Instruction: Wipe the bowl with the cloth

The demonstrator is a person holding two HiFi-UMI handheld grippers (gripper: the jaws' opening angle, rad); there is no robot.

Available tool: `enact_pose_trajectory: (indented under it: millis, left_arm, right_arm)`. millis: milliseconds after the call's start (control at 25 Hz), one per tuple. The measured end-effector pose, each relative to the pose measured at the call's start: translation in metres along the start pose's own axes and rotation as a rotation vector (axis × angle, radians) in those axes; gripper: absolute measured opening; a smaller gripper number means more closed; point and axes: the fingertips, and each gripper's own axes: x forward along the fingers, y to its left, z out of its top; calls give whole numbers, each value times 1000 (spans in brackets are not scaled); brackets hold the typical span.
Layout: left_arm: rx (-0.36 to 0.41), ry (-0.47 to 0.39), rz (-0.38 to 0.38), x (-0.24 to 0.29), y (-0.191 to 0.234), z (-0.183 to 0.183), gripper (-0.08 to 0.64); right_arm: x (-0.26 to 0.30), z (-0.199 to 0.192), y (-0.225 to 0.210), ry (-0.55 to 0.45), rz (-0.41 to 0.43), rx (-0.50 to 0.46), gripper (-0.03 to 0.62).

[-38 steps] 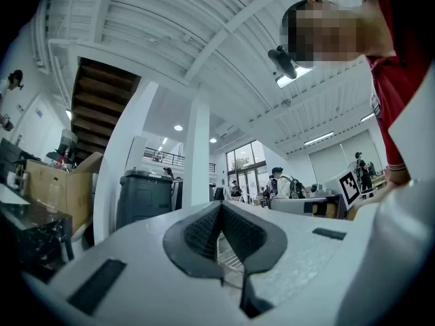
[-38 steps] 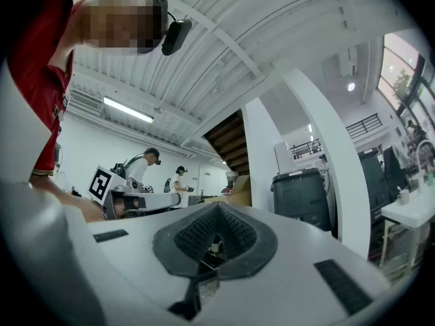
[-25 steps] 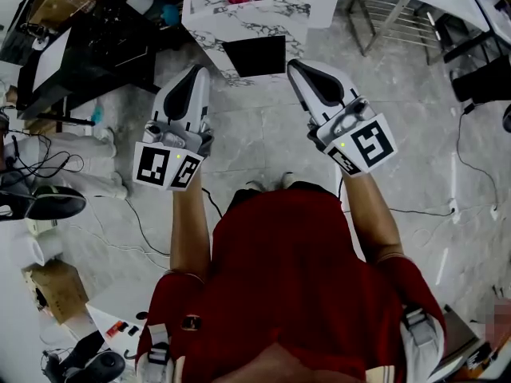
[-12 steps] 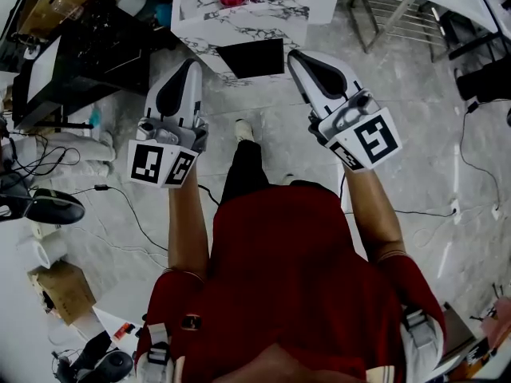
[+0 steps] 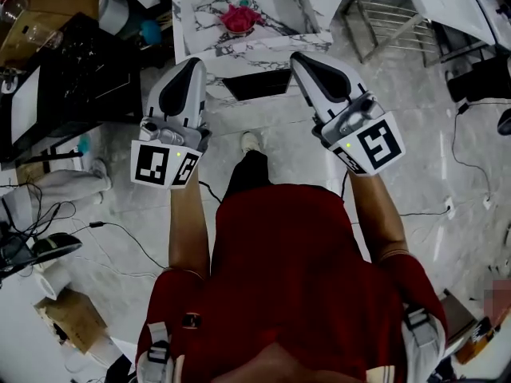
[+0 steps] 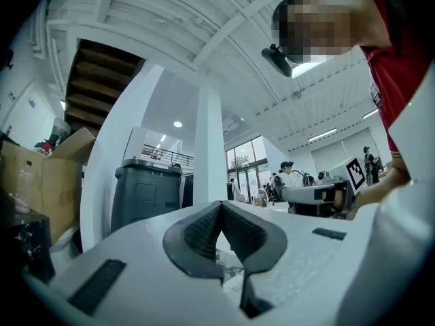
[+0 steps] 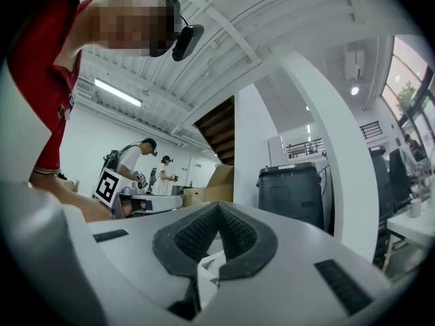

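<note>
A bunched red cloth [image 5: 239, 17] lies on the marble-topped table [image 5: 204, 6] ahead of me. I cannot make out a bowl under or beside it. My left gripper [image 5: 192, 65] and right gripper [image 5: 301, 57] are held side by side in the air, short of the table's near edge, both pointing toward it. Both are shut with nothing between the jaws. In the left gripper view the left gripper [image 6: 221, 209] shows closed dark pads. The right gripper [image 7: 217, 210] looks the same in its own view. Neither gripper view shows the cloth.
A black desk [image 5: 72, 78] with cardboard boxes stands at the left. Cables [image 5: 120, 234] trail over the marble floor. A metal rack [image 5: 391, 18] and a white table [image 5: 455, 2] are at the back right. A dark bin [image 6: 146, 192] and a white column [image 6: 209, 155] stand ahead.
The person has stepped forward, one leg now out in front. The marble table and red cloth have come closer. Both grippers stay shut and raised.
</note>
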Motion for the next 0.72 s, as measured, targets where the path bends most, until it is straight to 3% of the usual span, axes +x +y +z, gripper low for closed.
enact_pose_trajectory:
  millis: [320, 720]
  left_arm:
    - [-42, 29, -90, 46, 99, -33, 5]
    - [-87, 64, -132, 87, 147, -69, 5]
  right_arm:
    - [109, -26, -37, 47, -70, -11, -3]
    - [173, -62, -70, 164, -68, -57, -3]
